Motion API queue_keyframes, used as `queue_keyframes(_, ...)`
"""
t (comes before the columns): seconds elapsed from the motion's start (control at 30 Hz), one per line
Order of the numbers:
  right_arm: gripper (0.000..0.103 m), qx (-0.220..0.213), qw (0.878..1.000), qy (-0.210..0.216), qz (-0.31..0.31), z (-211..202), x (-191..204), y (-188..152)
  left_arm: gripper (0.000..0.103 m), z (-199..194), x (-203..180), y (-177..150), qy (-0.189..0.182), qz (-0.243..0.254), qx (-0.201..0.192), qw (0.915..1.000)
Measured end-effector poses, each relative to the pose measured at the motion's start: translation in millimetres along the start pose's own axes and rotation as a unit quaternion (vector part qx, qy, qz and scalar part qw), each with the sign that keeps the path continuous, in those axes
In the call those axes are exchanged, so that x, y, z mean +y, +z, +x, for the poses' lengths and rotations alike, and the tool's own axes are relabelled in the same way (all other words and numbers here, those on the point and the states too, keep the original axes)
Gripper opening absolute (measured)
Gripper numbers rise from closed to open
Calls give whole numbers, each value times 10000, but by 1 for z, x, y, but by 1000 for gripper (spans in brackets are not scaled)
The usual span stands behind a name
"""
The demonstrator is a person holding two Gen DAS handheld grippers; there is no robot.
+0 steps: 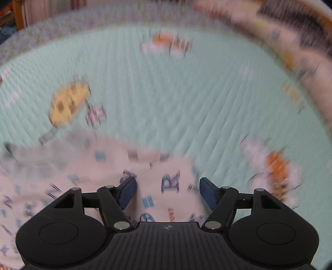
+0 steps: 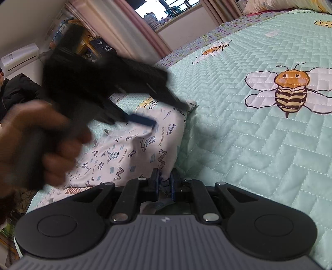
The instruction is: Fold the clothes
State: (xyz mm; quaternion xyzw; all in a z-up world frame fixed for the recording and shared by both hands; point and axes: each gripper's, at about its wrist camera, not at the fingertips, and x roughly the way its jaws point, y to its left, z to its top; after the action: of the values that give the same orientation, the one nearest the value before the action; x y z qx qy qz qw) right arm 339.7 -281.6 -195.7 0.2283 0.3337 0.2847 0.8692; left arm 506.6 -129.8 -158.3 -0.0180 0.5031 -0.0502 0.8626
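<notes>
One garment (image 2: 132, 149), white cloth printed with blue and grey letters, lies folded on the mint quilted bed (image 2: 259, 157) with bee prints. Left claw (image 1: 168, 193) gapes wide above it, gripping nothing. Right claw (image 2: 165, 184) is pinched tight on the garment's near edge.

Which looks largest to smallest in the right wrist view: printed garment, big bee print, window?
1. Printed garment, partly hidden by the left gripper.
2. Big bee print.
3. Window.
The window is far off, so this ranks apparent size only.
</notes>
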Motion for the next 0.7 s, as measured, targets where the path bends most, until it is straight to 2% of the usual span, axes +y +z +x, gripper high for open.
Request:
queue_keyframes(0.03, 11, -1, 10000, -12, -20, 0, 1, 0, 87, 2, -7, 2, 71, 122, -89, 9999)
queue_keyframes(0.07, 11, -11, 10000, -12, -36, -1, 1, 0, 87, 3, -14, 4, 138, 252, -195, 9994)
queue_keyframes(0.1, 11, -18, 10000, -14, -49, -1, 2, 0, 87, -1, -14, 4, 56, 209, -288, 9994)
queue_keyframes(0.13, 11, -20, 10000, -19, -57, -2, 2, 0, 82, -6, -14, 4, -44, 145, -380, 9992)
queue_keyframes(0.17, 11, -26, 10000, -25, -71, -2, 3, 0, 71, -11, -13, 4, -143, 81, -471, 9988)
queue_keyframes(0.2, 11, -26, 9999, -40, -100, -3, 4, 0, 66, -22, -5, 3, -248, -152, -628, 9976)
queue_keyframes(0.27, 11, -17, 9998, -102, -146, -4, 6, 0, 64, -44, 12, 2, -459, -659, -955, 9922)
queue_keyframes(0.37, 11, 14, 9997, -238, -101, -9, 6, 0, 64, -89, 40, -8, -429, -980, -1327, 9854)
queue_keyframes(0.43, 14, 3, 9993, -357, -47, -15, 7, 1, 69, -123, 58, -29, -303, -981, -1471, 9838)
queue_keyframes(0.47, 19, -65, 9989, -467, -57, -21, 10, 1, 74, -139, 68, -42, -231, -985, -1514, 9833)
queue_keyframes(0.57, 25, -544, 9960, -687, -156, -42, 22, 7, 84, -174, 109, -92, -353, -1344, -1412, 9802)
queue_keyframes(0.63, 25, -877, 9957, -271, -124, -51, 31, 12, 84, -183, 134, -128, -473, -1656, -1251, 9771)
queue_keyframes(0.7, 29, -853, 9956, 377, 15, -45, 37, 13, 84, -184, 154, -162, -555, -1950, -1069, 9734)
